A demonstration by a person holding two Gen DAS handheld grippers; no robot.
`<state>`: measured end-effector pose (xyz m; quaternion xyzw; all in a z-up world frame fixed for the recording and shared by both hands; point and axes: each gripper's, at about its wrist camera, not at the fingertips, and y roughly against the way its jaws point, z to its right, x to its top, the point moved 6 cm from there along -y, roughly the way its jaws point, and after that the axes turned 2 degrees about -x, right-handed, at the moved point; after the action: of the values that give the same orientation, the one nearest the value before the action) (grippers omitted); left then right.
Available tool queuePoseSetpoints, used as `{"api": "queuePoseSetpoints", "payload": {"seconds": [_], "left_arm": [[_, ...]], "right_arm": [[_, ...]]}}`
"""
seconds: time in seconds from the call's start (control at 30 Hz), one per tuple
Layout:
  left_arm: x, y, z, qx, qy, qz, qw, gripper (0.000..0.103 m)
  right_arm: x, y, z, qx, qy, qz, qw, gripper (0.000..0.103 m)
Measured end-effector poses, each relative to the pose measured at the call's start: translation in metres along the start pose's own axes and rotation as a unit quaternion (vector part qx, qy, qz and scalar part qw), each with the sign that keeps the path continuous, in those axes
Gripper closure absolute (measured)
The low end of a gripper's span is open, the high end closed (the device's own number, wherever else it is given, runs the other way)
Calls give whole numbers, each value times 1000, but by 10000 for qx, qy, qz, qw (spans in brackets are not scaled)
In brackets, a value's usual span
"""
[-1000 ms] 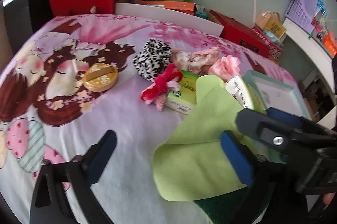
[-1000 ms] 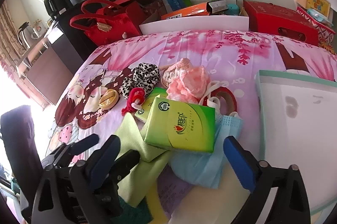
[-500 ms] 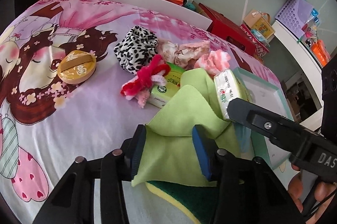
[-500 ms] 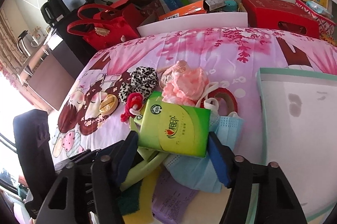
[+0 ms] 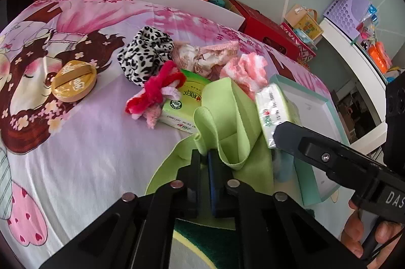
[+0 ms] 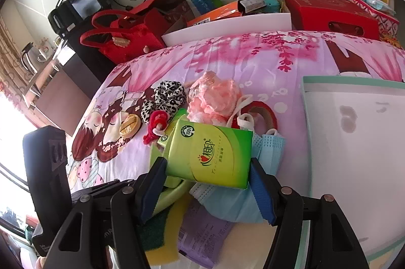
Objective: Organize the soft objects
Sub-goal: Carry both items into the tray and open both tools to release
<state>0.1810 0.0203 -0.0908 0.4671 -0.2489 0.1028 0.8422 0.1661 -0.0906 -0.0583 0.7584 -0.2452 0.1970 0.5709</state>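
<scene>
The left tongs (image 5: 204,162) are squeezed tight on a fold of the green cloth (image 5: 227,122), bunching it up, likely so it can be lifted off the pile. The right tongs (image 6: 207,184) are partly closed, one finger on each side of the green tissue pack (image 6: 210,155), gripping it, likely to move it to the white tray (image 6: 354,142) just beside it. The pack has a round "100%" badge and red Chinese letters. The gold puff (image 5: 74,84) on the bed (image 5: 88,155) has Chinese letters too.
</scene>
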Motion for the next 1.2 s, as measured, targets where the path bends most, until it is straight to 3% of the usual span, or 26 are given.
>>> {"api": "queuePoseSetpoints", "payload": {"seconds": [0.23, 0.53, 1.2], "left_arm": [[-2, 18, -3, 149, 20, 291, 9995, 101], [12, 64, 4, 360, -109, 947, 9948, 101], [71, 154, 89, 492, -895, 2023, 9740, 102]], "right_arm": [[-1, 14, 1, 28, -39, 130, 9999, 35], [1, 38, 4, 46, -88, 340, 9994, 35], [15, 110, 53, -113, -378, 924, 9949, 35]]}}
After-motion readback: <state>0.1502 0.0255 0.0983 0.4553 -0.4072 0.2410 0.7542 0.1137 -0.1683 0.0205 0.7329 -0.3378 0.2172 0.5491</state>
